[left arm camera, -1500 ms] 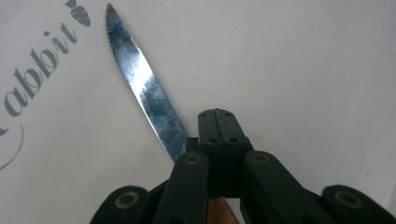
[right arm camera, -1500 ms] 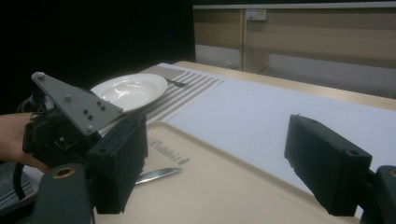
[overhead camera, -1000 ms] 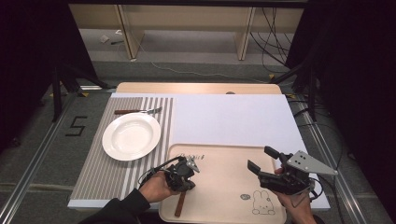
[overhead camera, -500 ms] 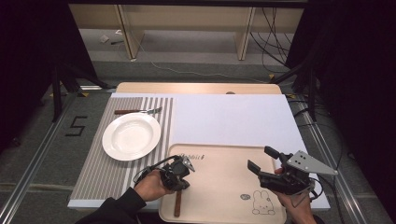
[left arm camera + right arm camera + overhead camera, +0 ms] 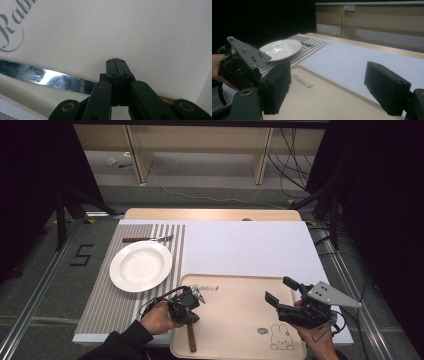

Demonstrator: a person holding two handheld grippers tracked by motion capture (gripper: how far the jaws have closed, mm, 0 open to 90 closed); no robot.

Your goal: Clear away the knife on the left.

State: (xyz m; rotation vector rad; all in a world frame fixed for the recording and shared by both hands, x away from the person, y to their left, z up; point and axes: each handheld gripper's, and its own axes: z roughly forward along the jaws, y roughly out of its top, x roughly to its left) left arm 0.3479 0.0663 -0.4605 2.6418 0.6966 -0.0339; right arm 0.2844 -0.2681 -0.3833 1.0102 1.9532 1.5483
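Left gripper (image 5: 115, 65) fingers closed on wooden-handled steel knife (image 5: 45, 78) over beige plastic tray (image 5: 235, 320); right gripper (image 5: 332, 87) fingers spread wide, empty.

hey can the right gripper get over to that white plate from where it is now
Probably yes. The right gripper hovers open over the tray, and the white plate lies uncovered on the striped mat. But the left gripper, shut on the knife, sits roughly between them, so it would likely have to pass behind it.
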